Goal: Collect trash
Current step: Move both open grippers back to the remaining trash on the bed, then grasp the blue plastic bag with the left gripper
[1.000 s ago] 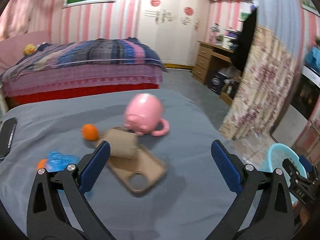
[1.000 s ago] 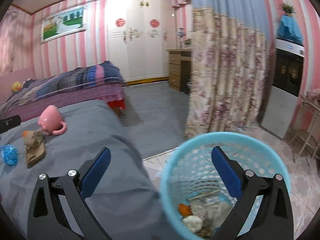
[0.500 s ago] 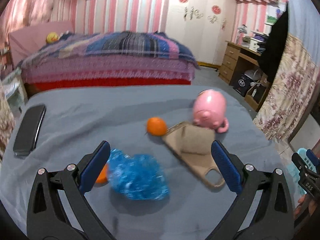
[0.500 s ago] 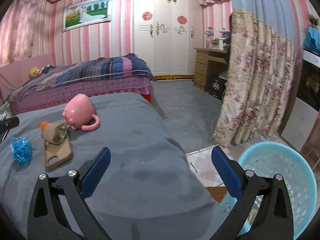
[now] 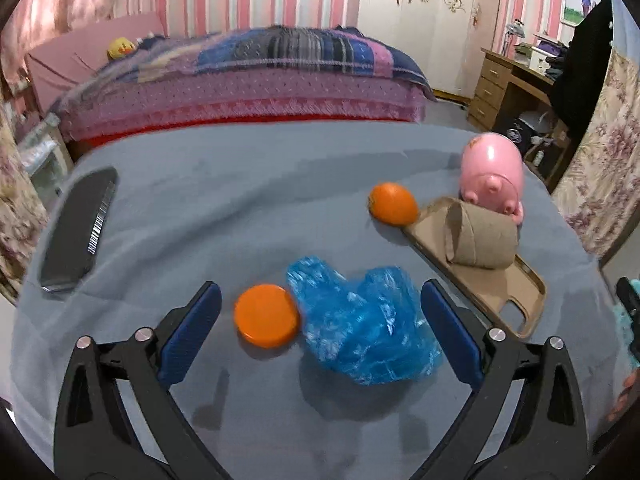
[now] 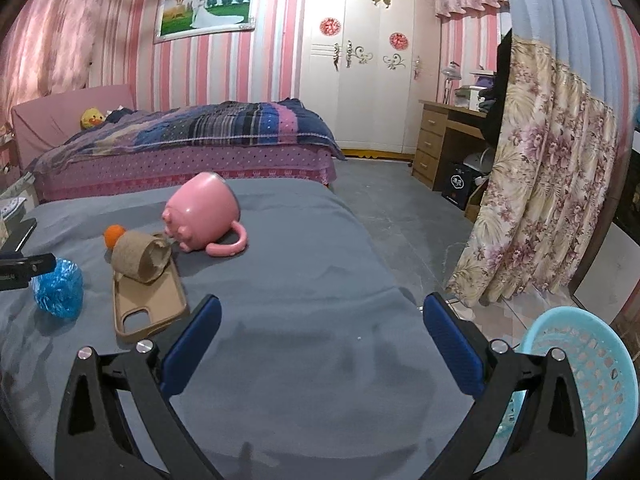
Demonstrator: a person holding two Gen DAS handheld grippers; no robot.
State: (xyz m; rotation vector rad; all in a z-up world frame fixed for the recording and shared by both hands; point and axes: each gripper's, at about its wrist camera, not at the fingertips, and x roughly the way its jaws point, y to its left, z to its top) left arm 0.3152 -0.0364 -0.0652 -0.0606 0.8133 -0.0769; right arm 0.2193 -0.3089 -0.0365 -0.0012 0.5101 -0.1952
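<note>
- Left gripper point(image 5: 320, 324) is spread wide and empty; the crumpled blue plastic bag point(image 5: 364, 324) lies between its fingers, a flat orange disc point(image 5: 267, 315) touching it.
- Centre on the bag alone, then close.
- Right gripper point(image 6: 320, 344) is wide, empty, with the light-blue mesh basket point(image 6: 592, 380) just right.

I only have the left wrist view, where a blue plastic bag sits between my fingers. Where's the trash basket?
Observer: The light blue basket stands on the tiled floor off the right edge of the grey bed, beside the open right gripper.
Operator: My view is blurred. Is the pink mug standing up?
Observer: No, the pink mug lies tipped on its side, with its handle resting on the cover.
Operator: Is the brown roll touching the phone case?
Observer: Yes, the brown roll lies on the far end of the tan phone case.
</note>
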